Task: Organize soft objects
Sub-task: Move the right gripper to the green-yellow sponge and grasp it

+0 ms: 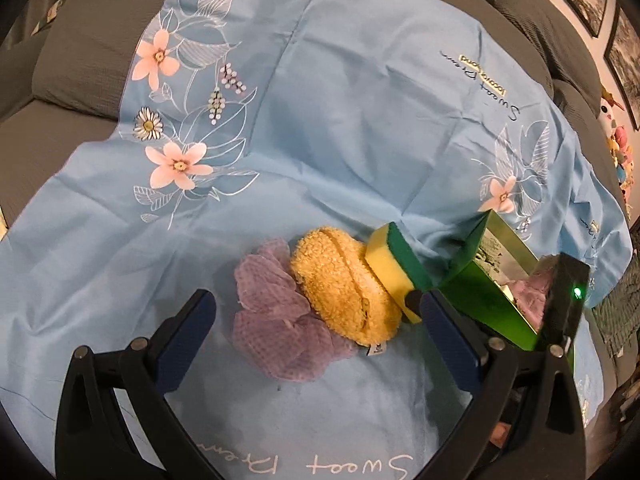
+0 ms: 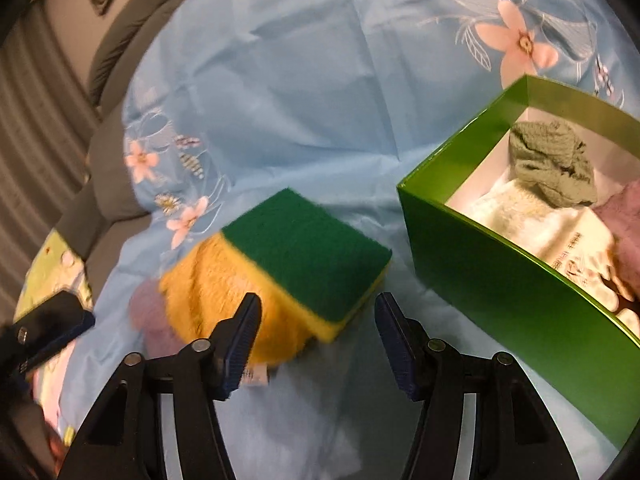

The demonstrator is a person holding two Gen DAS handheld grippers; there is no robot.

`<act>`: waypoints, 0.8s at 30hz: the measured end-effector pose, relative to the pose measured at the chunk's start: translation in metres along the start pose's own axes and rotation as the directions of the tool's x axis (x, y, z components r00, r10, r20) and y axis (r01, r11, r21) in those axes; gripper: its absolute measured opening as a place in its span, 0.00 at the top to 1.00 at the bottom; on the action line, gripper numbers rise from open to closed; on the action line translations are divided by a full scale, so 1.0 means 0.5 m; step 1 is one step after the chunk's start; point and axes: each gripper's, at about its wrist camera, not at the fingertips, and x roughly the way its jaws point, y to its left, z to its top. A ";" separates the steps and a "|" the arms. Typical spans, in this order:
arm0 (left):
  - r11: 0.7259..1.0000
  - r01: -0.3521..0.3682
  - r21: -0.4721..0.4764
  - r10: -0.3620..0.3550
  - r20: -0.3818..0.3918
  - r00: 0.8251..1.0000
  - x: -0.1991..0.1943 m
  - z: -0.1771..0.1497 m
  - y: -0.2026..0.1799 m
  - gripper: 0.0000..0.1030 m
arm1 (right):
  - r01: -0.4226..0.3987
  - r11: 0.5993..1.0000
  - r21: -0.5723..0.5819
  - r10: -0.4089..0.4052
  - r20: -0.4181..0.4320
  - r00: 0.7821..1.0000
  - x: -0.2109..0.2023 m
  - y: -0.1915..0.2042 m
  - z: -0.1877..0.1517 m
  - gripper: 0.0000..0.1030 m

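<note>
Both grippers are hanging over the blue floral sheet [image 1: 320, 120] with jaws apart and nothing between them — the left gripper [image 1: 316, 312] wide, the right gripper [image 2: 316, 328] about halfway. A lilac mesh cloth [image 1: 276, 320], a yellow plush pad [image 1: 340, 280] and a green-and-yellow sponge [image 2: 304, 256] are lying clustered mid-sheet, the sponge just beside the open green box [image 2: 480, 272] — already holding a grey-green cloth [image 2: 552, 160].

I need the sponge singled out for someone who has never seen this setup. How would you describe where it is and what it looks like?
Start at the blue floral sheet and find the green box standing on it. Beside the box lies a row of three soft things; the sponge is the one nearest the box, leaning on the fuzzy orange pad. It alone is a flat-sided block, dark green on one face and yellow beneath.
</note>
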 end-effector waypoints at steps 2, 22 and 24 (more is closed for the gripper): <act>1.000 0.014 -0.017 -0.014 -0.010 1.000 0.004 0.001 0.005 0.01 | -0.019 1.000 0.023 0.019 -0.016 1.000 0.016 -0.004 0.009 0.41; 0.982 0.169 0.087 -0.155 -0.148 0.977 0.036 -0.024 -0.063 0.01 | 0.031 0.988 -0.150 -0.038 -0.046 0.998 -0.125 0.012 -0.068 0.53; 0.970 0.192 0.150 -0.158 -0.211 0.965 0.057 -0.053 -0.099 0.01 | 0.083 0.983 -0.164 -0.096 -0.072 0.993 -0.141 0.002 -0.098 0.53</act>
